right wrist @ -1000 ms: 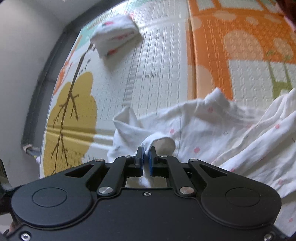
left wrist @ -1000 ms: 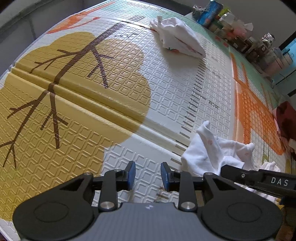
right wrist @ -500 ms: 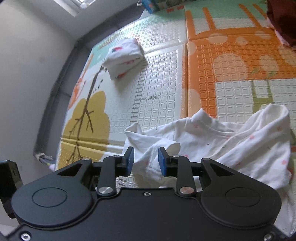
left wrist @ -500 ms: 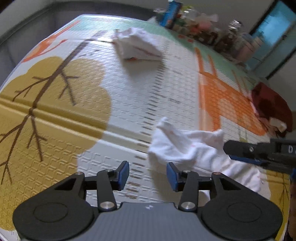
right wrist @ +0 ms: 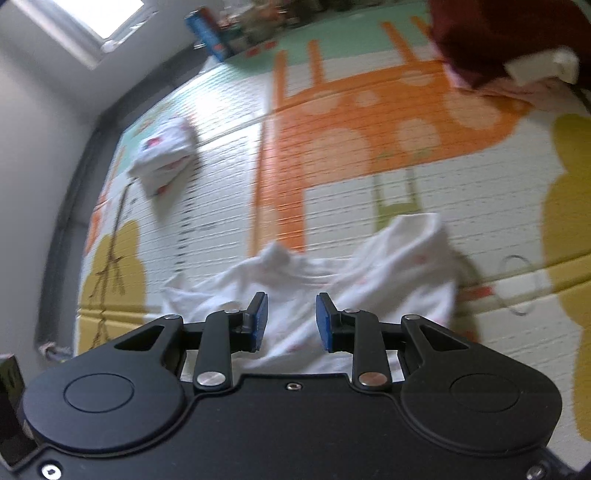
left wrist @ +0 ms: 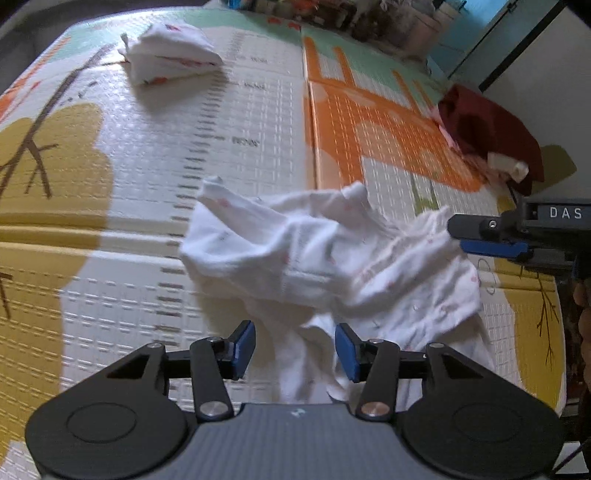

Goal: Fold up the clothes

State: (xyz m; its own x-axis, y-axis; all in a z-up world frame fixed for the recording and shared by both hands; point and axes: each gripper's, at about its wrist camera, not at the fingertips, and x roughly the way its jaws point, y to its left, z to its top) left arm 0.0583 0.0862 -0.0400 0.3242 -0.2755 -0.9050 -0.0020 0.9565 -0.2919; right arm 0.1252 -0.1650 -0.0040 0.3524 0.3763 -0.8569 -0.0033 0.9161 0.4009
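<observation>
A crumpled white baby garment [left wrist: 295, 251] with small pink dots lies in a heap on the play mat [left wrist: 258, 110]. My left gripper [left wrist: 294, 339] hovers over its near edge with its jaws opening. Cloth shows in the gap below, but the pads do not press on it. My right gripper [right wrist: 290, 317] stands open above the same garment [right wrist: 388, 266] with nothing pinched. In the left wrist view the right gripper [left wrist: 456, 234] reaches in from the right at the garment's far side.
A folded white garment [left wrist: 170, 55] lies at the far left of the mat, also in the right wrist view [right wrist: 166, 155]. A dark red pile of clothes [left wrist: 487, 136] sits at the far right. Boxes and clutter [left wrist: 369, 18] line the far edge.
My right gripper let go of the white cloth it pinched and rose away to the right. The left gripper swung right over the garment and its jaws widened.
</observation>
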